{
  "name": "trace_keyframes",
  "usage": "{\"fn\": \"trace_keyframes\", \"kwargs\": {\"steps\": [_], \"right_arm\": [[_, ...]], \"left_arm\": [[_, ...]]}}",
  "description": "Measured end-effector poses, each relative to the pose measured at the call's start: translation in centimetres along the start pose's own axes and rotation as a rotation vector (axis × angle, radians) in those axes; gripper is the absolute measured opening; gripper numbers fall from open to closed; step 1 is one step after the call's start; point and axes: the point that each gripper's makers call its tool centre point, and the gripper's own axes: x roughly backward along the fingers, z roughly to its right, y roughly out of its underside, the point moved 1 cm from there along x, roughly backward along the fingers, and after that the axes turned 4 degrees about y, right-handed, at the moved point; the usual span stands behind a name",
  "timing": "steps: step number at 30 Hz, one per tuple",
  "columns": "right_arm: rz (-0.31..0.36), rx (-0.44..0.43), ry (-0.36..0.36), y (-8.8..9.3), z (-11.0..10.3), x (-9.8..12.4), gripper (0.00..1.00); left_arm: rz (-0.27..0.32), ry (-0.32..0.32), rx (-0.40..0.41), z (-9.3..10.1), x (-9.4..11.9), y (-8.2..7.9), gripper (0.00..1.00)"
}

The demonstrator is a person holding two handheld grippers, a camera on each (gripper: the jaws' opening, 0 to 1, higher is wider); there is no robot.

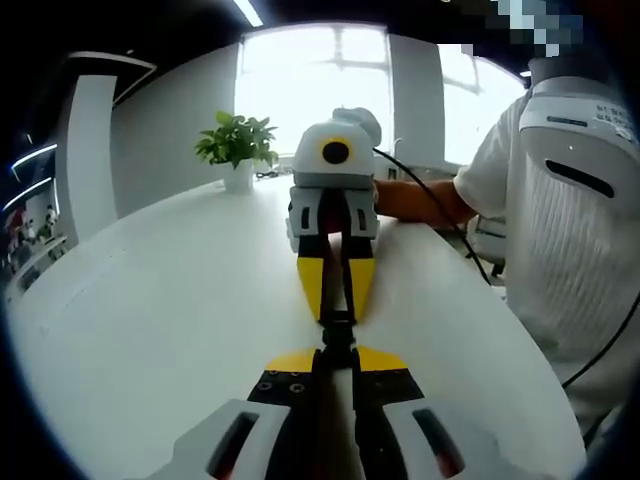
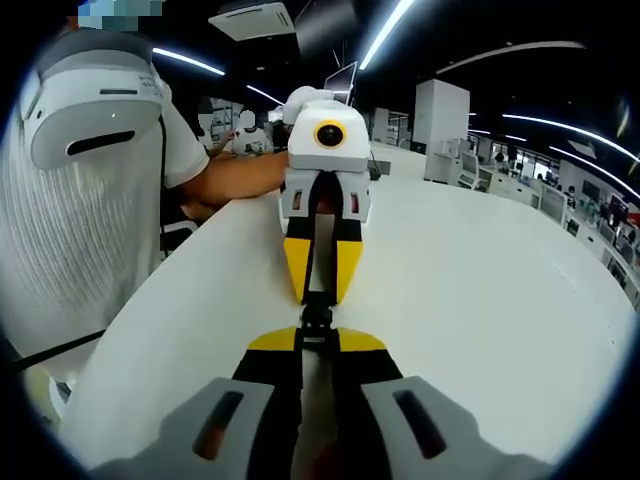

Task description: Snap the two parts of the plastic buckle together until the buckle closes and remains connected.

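A small black plastic buckle (image 1: 338, 333) hangs above the white table, held between two yellow-tipped grippers that face each other tip to tip. My left gripper (image 1: 338, 358) rises from the bottom of the left gripper view, shut on the near buckle part and its black strap. My right gripper (image 1: 338, 312) points back at it, shut on the far part. In the right gripper view the buckle (image 2: 316, 318) sits between my right gripper (image 2: 315, 342) and the left gripper (image 2: 318, 296). The two parts touch; whether they are latched is hidden by the jaws.
The white table (image 1: 150, 300) curves away on both sides, also seen as the table (image 2: 480, 280). A potted plant (image 1: 238, 145) stands at its far edge. The person (image 1: 570, 220) in a white shirt stands beside the table, with a black cable (image 1: 440, 215) trailing.
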Motion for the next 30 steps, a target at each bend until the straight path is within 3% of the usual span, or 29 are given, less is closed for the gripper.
{"fn": "trace_keyframes", "kwargs": {"steps": [26,30], "right_arm": [[-0.038,-0.019,0.112,-0.04,-0.06,-0.43,0.09],[-0.015,0.017,0.1,-0.44,-0.02,-0.96,0.09]], "left_arm": [[-0.012,-0.075,-0.009,0.12,-0.19,0.0,0.09],[-0.003,-0.067,-0.013,0.24,-0.49,-0.15,0.09]]}}
